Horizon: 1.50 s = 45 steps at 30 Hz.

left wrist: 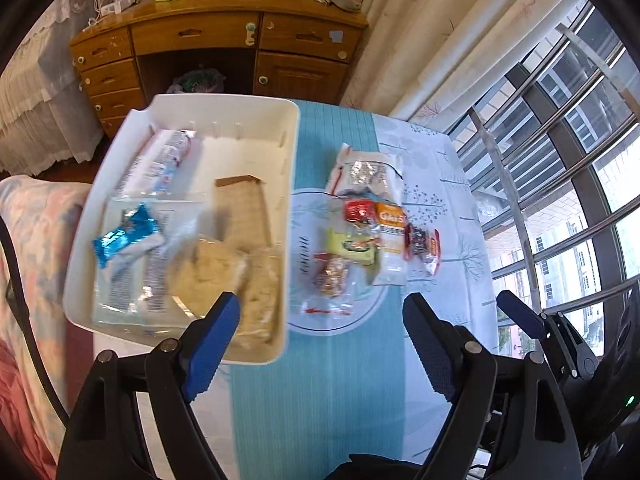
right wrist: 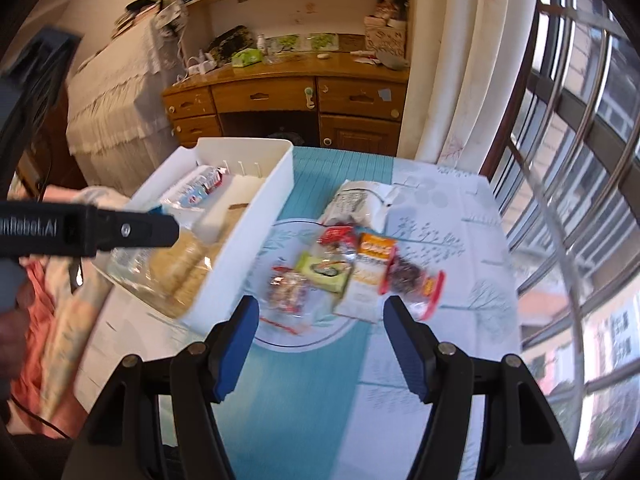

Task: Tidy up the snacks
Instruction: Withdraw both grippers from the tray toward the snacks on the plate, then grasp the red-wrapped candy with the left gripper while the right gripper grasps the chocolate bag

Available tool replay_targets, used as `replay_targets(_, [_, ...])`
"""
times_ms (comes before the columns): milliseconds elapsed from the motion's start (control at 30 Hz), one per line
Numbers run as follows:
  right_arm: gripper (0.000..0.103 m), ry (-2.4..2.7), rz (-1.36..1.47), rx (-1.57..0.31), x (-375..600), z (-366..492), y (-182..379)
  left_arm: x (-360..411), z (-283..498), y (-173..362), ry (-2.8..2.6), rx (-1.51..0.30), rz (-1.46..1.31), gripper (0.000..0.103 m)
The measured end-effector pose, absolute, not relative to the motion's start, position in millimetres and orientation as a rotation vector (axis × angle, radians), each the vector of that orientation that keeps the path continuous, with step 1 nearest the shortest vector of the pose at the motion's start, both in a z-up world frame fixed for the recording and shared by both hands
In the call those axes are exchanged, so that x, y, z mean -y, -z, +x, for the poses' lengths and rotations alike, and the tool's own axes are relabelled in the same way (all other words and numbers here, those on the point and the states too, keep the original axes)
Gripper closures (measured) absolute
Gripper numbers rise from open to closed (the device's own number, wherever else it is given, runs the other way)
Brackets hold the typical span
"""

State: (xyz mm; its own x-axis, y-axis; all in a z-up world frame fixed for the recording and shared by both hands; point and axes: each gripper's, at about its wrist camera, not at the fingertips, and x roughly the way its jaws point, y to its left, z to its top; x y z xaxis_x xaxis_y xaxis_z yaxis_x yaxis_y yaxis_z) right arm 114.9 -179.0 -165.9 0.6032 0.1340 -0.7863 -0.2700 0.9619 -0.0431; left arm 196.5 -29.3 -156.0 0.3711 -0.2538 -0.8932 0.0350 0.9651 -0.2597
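Your left gripper (left wrist: 320, 312) is spread wide with nothing between the pads, hanging at the bottom of its view over the teal tablecloth (left wrist: 320, 400). Your right gripper (right wrist: 320, 320) is parted and empty too, low center of its frame. Just above both, the loose snack pile (left wrist: 368, 236) sits mid-frame on the table: an orange oats packet (right wrist: 374, 256) and a green wrapper (right wrist: 324, 276) among others. The white bin (left wrist: 288, 208) on the left already holds crackers (left wrist: 208, 268) and a blue packet (left wrist: 124, 236).

The table (left wrist: 340, 400) bears a white bin (left wrist: 294, 184) beside loose snack packets (left wrist: 362, 240).
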Motion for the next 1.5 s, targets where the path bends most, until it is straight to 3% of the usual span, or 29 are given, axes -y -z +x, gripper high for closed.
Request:
replay_targets(533, [0.038, -0.265, -0.356, -0.822, 240, 153, 209, 103, 260, 203, 0.060, -1.373, -0.217, 0.020])
replay_targets(1500, [0.037, -0.362, -0.120, -0.885, 256, 232, 305, 136, 356, 298, -0.054, -1.506, -0.149, 0.020])
